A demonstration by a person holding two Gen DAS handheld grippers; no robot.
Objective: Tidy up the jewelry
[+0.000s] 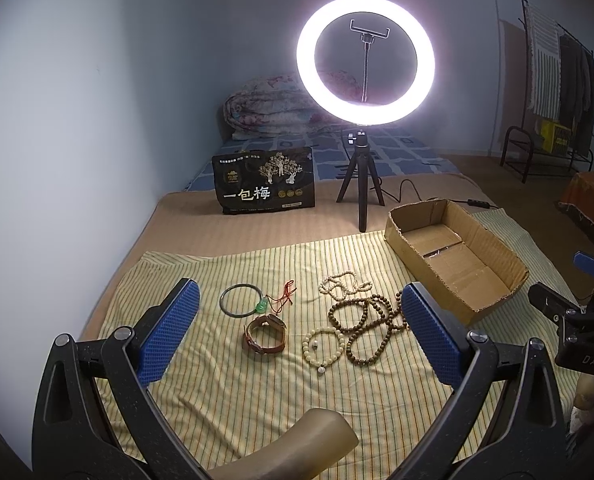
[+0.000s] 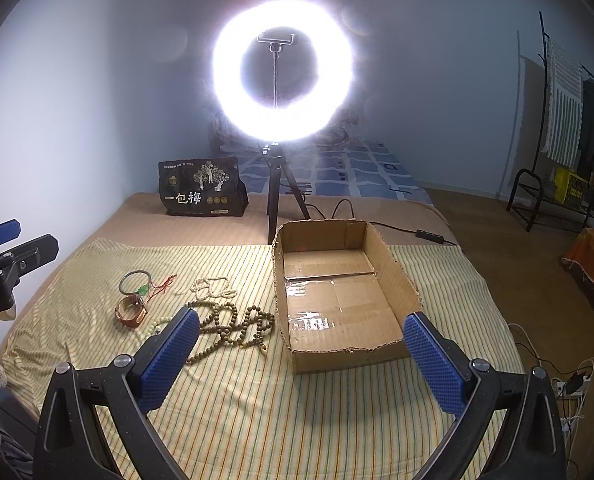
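Both grippers open wide, holding nothing, up over a striped cloth point(image 1: 225, 392).

Left gripper point(image 1: 297, 332) spread above the jewelry: just ahead between its fingers, a dark bangle point(image 1: 239, 300) with green charm and red string, a brown leather watch point(image 1: 265, 334), a pale bead bracelet point(image 1: 324, 344), brown wooden beads point(image 1: 363, 326), a cream bead strand point(image 1: 343, 283). Right gripper point(image 2: 302, 356) spread in front of an empty cardboard box point(image 2: 339, 292), jewelry off to its left. Behind the box, a glowing ring light point(image 2: 283, 72).

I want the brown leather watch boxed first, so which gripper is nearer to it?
Left. The left gripper hangs open right over the brown leather watch, which shows between its fingers. The right gripper is open farther right, facing the cardboard box.
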